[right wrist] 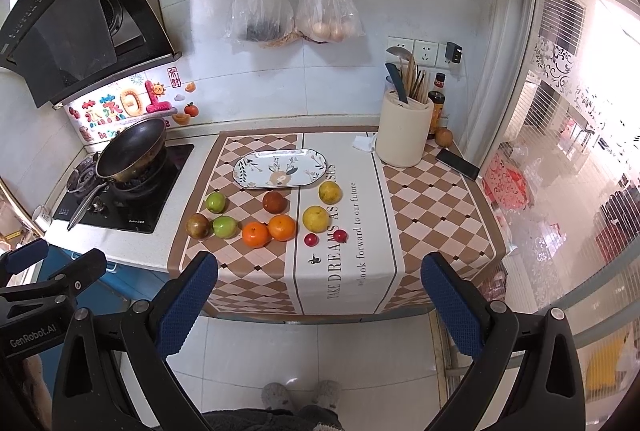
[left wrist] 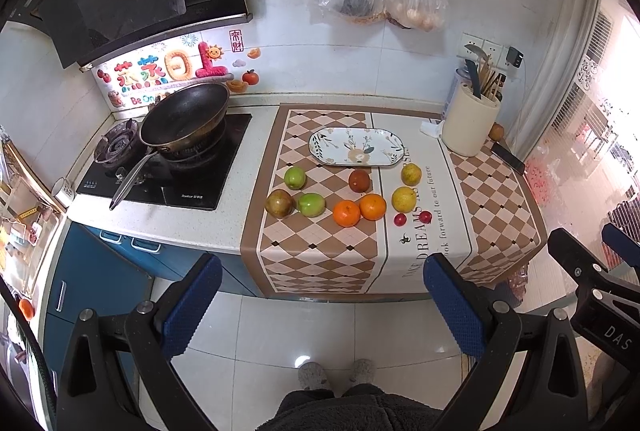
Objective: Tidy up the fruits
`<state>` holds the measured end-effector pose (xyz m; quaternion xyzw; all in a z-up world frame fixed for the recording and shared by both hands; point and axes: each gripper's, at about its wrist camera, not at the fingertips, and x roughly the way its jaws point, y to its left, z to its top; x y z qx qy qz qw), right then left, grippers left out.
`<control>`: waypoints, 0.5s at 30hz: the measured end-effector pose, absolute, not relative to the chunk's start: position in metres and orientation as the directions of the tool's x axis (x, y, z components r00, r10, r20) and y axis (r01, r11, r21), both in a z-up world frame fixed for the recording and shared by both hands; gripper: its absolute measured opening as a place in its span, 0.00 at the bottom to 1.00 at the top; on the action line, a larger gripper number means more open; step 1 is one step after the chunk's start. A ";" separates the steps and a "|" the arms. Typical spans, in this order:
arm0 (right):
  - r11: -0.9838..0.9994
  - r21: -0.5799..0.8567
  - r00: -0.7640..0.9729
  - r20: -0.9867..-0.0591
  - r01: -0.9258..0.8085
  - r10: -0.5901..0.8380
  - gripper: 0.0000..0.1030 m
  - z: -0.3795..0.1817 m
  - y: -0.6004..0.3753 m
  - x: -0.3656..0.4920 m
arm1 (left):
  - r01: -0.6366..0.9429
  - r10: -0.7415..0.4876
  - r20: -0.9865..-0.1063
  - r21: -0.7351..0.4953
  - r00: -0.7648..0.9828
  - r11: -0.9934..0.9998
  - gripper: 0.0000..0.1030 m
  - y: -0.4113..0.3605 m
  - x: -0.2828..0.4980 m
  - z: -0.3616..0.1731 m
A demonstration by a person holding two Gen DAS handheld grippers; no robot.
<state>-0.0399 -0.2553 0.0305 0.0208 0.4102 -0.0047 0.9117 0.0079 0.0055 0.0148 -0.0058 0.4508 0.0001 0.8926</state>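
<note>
Well back from the surface [left wrist: 192, 207], both grippers' fingers [left wrist: 192, 303] [right wrist: 452, 303] gape wide and empty; the fruits [right wrist: 282, 227] lie ahead beside the plate [right wrist: 280, 171].

bright daylight blows out the right window [right wrist: 600, 43]; sharp centre, fisheye-warped black edges.

The surface [right wrist: 132, 243] carries a checkered mat [right wrist: 432, 207], with a plate [right wrist: 280, 169], 10 loose fruits [right wrist: 256, 234], a utensil holder [right wrist: 402, 135] and a phone [right wrist: 457, 164] on it.
</note>
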 end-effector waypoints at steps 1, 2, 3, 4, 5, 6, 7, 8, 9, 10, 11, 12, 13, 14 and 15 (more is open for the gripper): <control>0.999 0.032 0.663 -0.748 0.027 0.006 1.00 0.030 -0.255 -0.040 | -0.005 -0.006 -0.805 -0.011 0.594 1.000 1.00 0.006 0.008 0.015; 0.999 0.032 0.664 -0.748 0.027 0.006 1.00 0.030 -0.255 -0.040 | -0.004 -0.004 -0.804 -0.008 0.594 1.000 1.00 0.005 0.007 0.014; 0.999 0.033 0.663 -0.748 0.027 0.007 1.00 0.030 -0.255 -0.040 | -0.004 -0.005 -0.804 -0.010 0.594 1.000 1.00 0.005 0.007 0.013; 0.999 0.033 0.663 -0.748 0.027 0.007 1.00 0.030 -0.255 -0.040 | -0.004 -0.006 -0.804 -0.011 0.594 1.000 1.00 0.005 0.007 0.014; 0.999 0.033 0.664 -0.748 0.027 0.007 1.00 0.030 -0.255 -0.040 | -0.004 -0.006 -0.804 -0.011 0.594 1.000 1.00 0.005 0.007 0.015; 0.999 0.032 0.664 -0.748 0.027 0.006 1.00 0.031 -0.255 -0.040 | -0.005 -0.005 -0.804 -0.010 0.595 1.000 1.00 0.005 0.007 0.013; 0.999 0.033 0.663 -0.748 0.027 0.007 1.00 0.030 -0.255 -0.041 | -0.003 -0.006 -0.803 -0.010 0.596 1.000 1.00 0.005 0.007 0.015; 0.999 0.035 0.664 -0.748 0.026 0.008 1.00 0.030 -0.255 -0.041 | -0.004 -0.006 -0.804 -0.011 0.595 1.000 1.00 0.005 0.007 0.014; 0.999 0.034 0.664 -0.748 0.026 0.008 1.00 0.030 -0.255 -0.041 | -0.005 -0.005 -0.803 -0.010 0.595 1.000 1.00 0.005 0.007 0.013; 0.999 0.032 0.664 -0.747 0.027 0.006 1.00 0.030 -0.255 -0.041 | -0.005 -0.005 -0.803 -0.010 0.596 1.000 1.00 0.005 0.008 0.016; 0.999 0.032 0.664 -0.747 0.027 0.006 1.00 0.030 -0.255 -0.041 | -0.005 -0.005 -0.803 -0.011 0.596 1.000 1.00 0.005 0.007 0.015; 0.999 0.033 0.665 -0.747 0.026 0.007 1.00 0.031 -0.255 -0.041 | -0.006 -0.004 -0.803 -0.010 0.596 1.000 1.00 0.002 0.010 0.018; 0.999 0.034 0.665 -0.747 0.027 0.008 1.00 0.031 -0.255 -0.041 | -0.006 -0.004 -0.802 -0.010 0.597 1.000 1.00 0.003 0.011 0.019; 0.999 0.034 0.665 -0.746 0.026 0.008 1.00 0.031 -0.254 -0.041 | -0.006 -0.005 -0.802 -0.010 0.597 1.000 1.00 0.003 0.011 0.020; 0.999 0.034 0.666 -0.746 0.025 0.008 1.00 0.032 -0.254 -0.041 | -0.007 -0.005 -0.802 -0.011 0.597 1.000 1.00 0.003 0.010 0.018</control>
